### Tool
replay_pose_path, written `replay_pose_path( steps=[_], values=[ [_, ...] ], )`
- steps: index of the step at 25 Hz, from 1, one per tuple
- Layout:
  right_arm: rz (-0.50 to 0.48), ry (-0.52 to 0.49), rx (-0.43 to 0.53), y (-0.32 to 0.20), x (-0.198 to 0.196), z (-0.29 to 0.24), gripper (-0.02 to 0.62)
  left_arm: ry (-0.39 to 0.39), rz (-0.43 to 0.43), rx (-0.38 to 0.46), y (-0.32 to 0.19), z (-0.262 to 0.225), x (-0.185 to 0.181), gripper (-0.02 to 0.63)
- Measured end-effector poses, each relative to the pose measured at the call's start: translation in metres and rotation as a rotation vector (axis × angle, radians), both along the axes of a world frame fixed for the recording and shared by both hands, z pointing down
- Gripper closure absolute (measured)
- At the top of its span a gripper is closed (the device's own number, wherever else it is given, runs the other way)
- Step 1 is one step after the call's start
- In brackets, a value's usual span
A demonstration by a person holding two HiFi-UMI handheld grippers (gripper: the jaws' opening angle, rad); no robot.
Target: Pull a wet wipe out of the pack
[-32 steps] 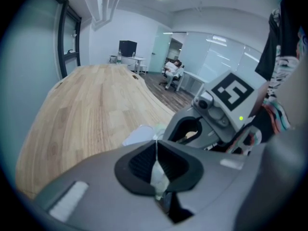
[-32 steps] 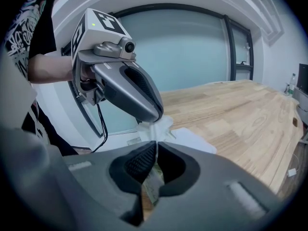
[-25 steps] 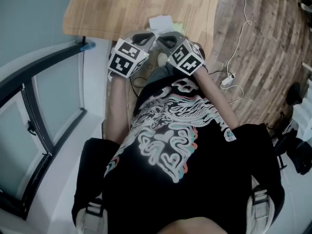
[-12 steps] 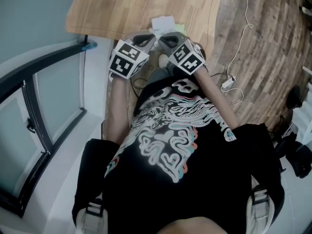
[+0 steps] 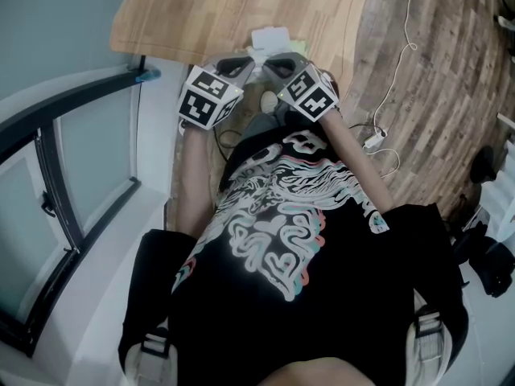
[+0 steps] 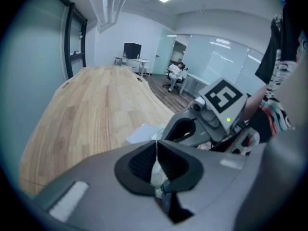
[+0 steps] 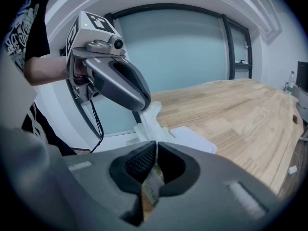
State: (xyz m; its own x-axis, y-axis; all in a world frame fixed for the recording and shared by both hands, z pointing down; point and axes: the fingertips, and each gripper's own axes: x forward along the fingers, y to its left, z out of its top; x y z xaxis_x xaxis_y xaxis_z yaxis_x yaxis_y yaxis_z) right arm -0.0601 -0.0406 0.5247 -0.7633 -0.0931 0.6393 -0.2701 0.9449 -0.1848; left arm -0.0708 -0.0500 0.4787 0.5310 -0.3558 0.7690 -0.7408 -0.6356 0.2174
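The white wet-wipe pack (image 5: 269, 37) lies at the near edge of the wooden table (image 5: 217, 10), just beyond both grippers. My left gripper (image 5: 248, 57) is shut on a white wet wipe (image 6: 156, 173) that shows between its pads. In the right gripper view that wipe (image 7: 150, 115) runs from the left gripper's tip (image 7: 143, 101) down to the pack (image 7: 192, 137). My right gripper (image 5: 269, 61) is shut on a thin printed edge of the pack (image 7: 152, 183), close beside the left one. The pack's opening is hidden.
The table (image 6: 91, 109) stretches far ahead, bare past the pack (image 6: 141, 134). A glass partition with a black frame (image 5: 56, 183) stands at the left. Cables and a plug (image 5: 375, 135) lie on the wood floor at the right. A person sits far off (image 6: 175, 73).
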Motion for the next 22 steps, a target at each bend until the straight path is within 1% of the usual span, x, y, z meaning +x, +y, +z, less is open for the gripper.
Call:
replay_pose_path(
  steps=[5,14,22],
  values=[
    [-0.009,0.009,0.008,-0.001,0.0,0.002,0.581,-0.001,-0.012,-0.003,0.001,0.001,-0.004,0.607],
    [-0.004,-0.007,-0.018,-0.003,-0.002,0.007,0.581,-0.005,-0.039,-0.007,0.0,0.001,-0.011,0.607],
    [-0.009,-0.008,-0.018,-0.004,-0.001,0.006,0.581,-0.005,-0.052,-0.007,0.002,-0.001,-0.014,0.607]
  ],
)
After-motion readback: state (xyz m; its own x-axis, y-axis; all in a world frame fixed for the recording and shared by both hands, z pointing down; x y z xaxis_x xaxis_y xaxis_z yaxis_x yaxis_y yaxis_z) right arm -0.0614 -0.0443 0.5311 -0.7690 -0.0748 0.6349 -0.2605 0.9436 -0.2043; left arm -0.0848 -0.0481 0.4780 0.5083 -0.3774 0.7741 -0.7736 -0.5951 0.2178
